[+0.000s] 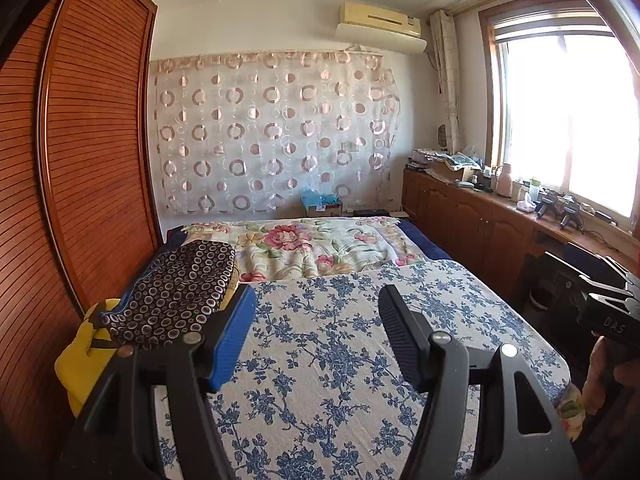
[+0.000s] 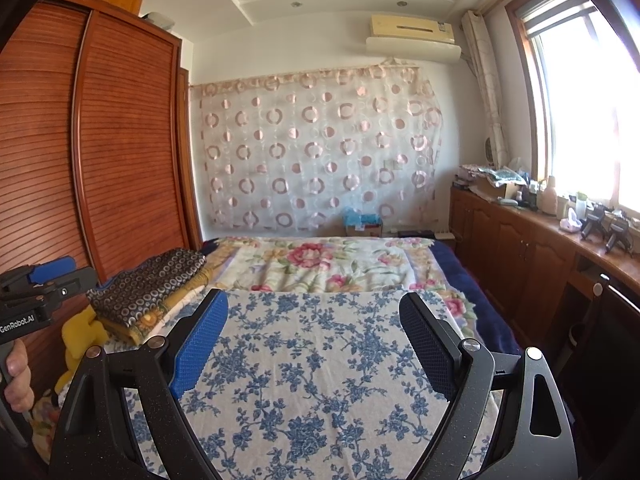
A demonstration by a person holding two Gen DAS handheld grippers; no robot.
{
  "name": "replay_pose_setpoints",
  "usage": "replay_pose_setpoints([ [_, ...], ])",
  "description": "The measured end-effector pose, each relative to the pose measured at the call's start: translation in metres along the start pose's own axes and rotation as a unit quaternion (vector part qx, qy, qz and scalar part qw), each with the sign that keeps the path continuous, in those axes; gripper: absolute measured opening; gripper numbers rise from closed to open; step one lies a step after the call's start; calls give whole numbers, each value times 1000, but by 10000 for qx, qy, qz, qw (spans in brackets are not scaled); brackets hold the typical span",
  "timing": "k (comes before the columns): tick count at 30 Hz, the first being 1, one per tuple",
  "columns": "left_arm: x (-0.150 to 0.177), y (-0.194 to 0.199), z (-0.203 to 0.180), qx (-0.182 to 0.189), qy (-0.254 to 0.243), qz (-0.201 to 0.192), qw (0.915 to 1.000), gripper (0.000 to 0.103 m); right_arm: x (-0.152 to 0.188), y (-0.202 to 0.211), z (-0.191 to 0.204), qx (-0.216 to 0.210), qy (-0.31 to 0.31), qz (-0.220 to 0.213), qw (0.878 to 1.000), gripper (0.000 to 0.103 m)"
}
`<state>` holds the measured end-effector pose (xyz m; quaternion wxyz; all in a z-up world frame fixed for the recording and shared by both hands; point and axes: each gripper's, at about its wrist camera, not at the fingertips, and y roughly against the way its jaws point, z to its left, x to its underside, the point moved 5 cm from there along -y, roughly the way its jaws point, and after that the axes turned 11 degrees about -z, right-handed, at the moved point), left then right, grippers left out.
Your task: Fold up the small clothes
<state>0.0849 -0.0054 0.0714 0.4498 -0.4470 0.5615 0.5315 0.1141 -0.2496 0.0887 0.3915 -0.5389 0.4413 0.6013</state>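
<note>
A folded dark garment with small white rings (image 1: 176, 292) lies on a stack at the bed's left edge; it also shows in the right wrist view (image 2: 148, 284). My left gripper (image 1: 316, 300) is open and empty above the blue-flowered cloth (image 1: 340, 360), just right of the stack. My right gripper (image 2: 312, 308) is open and empty above the same cloth (image 2: 312, 380). The right gripper also shows at the right edge of the left wrist view (image 1: 600, 292); the left gripper shows at the left edge of the right wrist view (image 2: 40, 284).
A yellow item (image 1: 80, 360) lies under the stack. A pink-flowered quilt (image 1: 320, 244) covers the far half of the bed. A slatted wooden wardrobe (image 1: 80, 160) stands close on the left. A low cabinet (image 1: 500, 220) with clutter runs under the window on the right.
</note>
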Motion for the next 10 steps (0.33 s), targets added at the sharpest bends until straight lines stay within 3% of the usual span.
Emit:
replay_pose_setpoints([
  [10, 0, 0, 0, 1, 1, -2, 10000, 64, 1, 0, 0, -6, -1, -6, 10000, 89],
])
